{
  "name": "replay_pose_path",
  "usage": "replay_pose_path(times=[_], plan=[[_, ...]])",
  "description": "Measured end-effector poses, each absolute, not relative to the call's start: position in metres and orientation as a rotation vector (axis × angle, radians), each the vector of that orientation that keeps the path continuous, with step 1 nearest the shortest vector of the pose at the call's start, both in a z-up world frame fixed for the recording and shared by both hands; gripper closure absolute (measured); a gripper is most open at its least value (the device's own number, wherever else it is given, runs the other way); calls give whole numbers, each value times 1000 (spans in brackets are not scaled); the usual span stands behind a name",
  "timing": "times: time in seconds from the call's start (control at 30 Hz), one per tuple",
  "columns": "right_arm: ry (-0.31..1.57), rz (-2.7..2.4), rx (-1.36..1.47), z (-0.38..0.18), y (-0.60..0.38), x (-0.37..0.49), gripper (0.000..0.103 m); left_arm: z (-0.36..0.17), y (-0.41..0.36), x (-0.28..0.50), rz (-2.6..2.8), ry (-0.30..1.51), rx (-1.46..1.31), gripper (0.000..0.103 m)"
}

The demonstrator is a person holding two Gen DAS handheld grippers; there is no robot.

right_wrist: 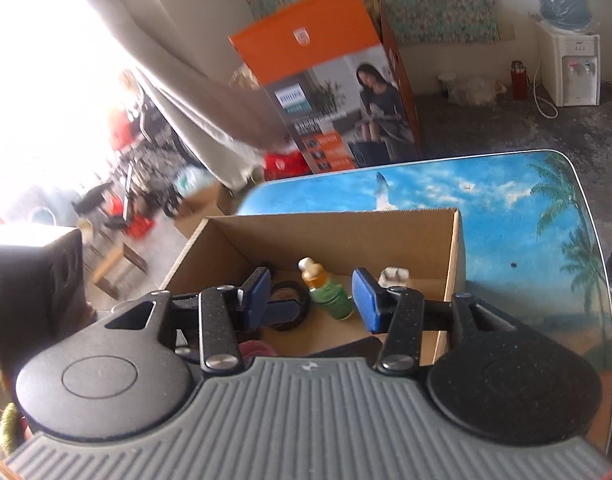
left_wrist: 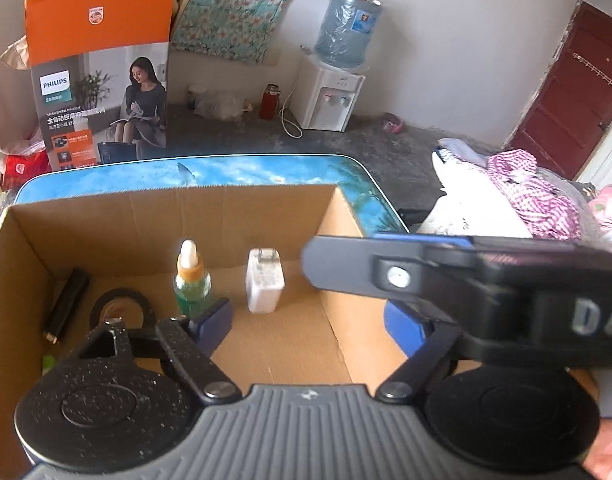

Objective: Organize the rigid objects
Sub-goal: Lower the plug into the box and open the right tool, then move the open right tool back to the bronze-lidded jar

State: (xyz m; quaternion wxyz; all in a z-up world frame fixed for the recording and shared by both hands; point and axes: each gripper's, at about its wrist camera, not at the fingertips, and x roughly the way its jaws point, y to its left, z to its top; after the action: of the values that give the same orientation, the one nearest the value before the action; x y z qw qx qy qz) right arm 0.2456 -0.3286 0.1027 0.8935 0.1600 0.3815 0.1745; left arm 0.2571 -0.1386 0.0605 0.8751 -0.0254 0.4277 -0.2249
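Note:
An open cardboard box [left_wrist: 146,216] [right_wrist: 306,232] sits on a table printed with sky and palms [left_wrist: 266,172] [right_wrist: 526,240]. Inside stand a green dropper bottle [left_wrist: 192,284] [right_wrist: 330,296] and a white charger plug [left_wrist: 264,286] [right_wrist: 392,274]. A black tape roll [left_wrist: 118,300] [right_wrist: 294,292] and a black cylinder [left_wrist: 66,304] lie at the box's left. My left gripper [left_wrist: 306,324] hangs open over the box with nothing between its blue pads. My right gripper [right_wrist: 312,300] is open above the bottle, pads clear of it. The right tool's black housing [left_wrist: 506,292] crosses the left wrist view.
A tall orange Philips carton [left_wrist: 102,68] [right_wrist: 338,80] stands on the floor behind the table. A water dispenser [left_wrist: 330,96] is at the far wall, a clothes pile [left_wrist: 526,196] to the right, and a dark speaker [right_wrist: 38,276] to the left.

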Motion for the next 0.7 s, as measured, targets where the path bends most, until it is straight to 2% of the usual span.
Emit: replay_pose_path(times=[0.2,0.43,0.7], plan=[[713,366,388,109,-329,175,42,71,-125,206,-481,851,-4,11],[694,352,486,92,-328,109,34,64,-97,150,-477,846,-9,8],[752,319,498,63,-308,73,27,45,-78,95,-476,831,94,8]])
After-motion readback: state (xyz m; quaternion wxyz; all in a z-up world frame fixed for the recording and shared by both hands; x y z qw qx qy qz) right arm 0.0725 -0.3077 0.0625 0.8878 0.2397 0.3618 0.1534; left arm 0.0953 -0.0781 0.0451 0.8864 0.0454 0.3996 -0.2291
